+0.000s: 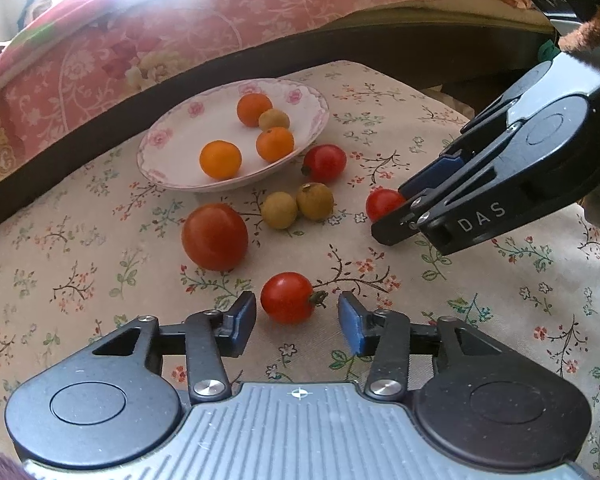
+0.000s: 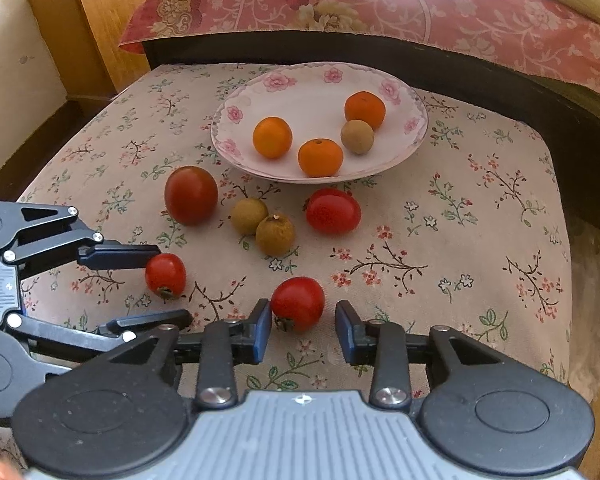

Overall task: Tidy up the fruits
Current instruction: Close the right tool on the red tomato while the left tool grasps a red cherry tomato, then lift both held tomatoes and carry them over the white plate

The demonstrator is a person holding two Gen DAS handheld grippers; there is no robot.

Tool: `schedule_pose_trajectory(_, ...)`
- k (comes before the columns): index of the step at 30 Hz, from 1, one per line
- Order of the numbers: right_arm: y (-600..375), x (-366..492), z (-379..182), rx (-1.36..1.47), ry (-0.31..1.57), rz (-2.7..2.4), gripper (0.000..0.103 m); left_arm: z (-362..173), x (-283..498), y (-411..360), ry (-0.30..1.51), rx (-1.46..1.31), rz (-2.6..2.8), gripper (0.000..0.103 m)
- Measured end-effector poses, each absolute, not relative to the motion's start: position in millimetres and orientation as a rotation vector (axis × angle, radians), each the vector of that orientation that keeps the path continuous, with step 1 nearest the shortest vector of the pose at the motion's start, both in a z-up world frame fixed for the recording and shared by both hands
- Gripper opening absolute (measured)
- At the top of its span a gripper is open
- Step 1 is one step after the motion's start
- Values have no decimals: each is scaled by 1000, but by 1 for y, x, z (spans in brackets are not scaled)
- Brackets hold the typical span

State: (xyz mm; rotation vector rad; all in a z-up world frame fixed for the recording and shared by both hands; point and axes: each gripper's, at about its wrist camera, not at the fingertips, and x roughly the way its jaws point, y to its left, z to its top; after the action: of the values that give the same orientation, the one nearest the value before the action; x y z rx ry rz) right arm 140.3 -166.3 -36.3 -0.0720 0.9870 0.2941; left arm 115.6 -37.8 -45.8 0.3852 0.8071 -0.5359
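A floral plate (image 1: pixel 160 148) (image 2: pixel 244 92) holds three small oranges (image 1: pixel 220 159) (image 2: pixel 272 137) and one brown longan (image 1: pixel 274 119) (image 2: pixel 357 136). On the cloth lie two more longans (image 1: pixel 279 210) (image 2: pixel 275 235), a large tomato (image 1: pixel 214 237) (image 2: pixel 191 194) and three cherry tomatoes. My left gripper (image 1: pixel 297 318) (image 2: pixel 160 288) is open around one cherry tomato (image 1: pixel 287 297) (image 2: pixel 165 275). My right gripper (image 2: pixel 302 330) (image 1: pixel 396 216) is open around another cherry tomato (image 2: pixel 298 303) (image 1: pixel 384 203). The third (image 1: pixel 325 163) (image 2: pixel 333 211) lies near the plate.
The fruits lie on a floral-cloth stool (image 1: pixel 480 300) (image 2: pixel 480 220). A dark bed frame (image 2: pixel 500 76) with a pink quilt (image 1: pixel 220 20) (image 2: pixel 380 4) runs behind it. A wooden cabinet (image 2: pixel 80 28) stands at the far left.
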Motion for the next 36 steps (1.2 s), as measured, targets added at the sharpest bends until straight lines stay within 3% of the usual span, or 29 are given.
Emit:
schedule_pose_trajectory(28, -160, 144, -37, -65, 967, 304, 39, -47, 120, -37, 803, 368, -521, 55)
schedule_pose_trajectory(36, -156, 144, -38, -91, 977, 301, 37, -47, 118, -36, 810, 369, -534, 46)
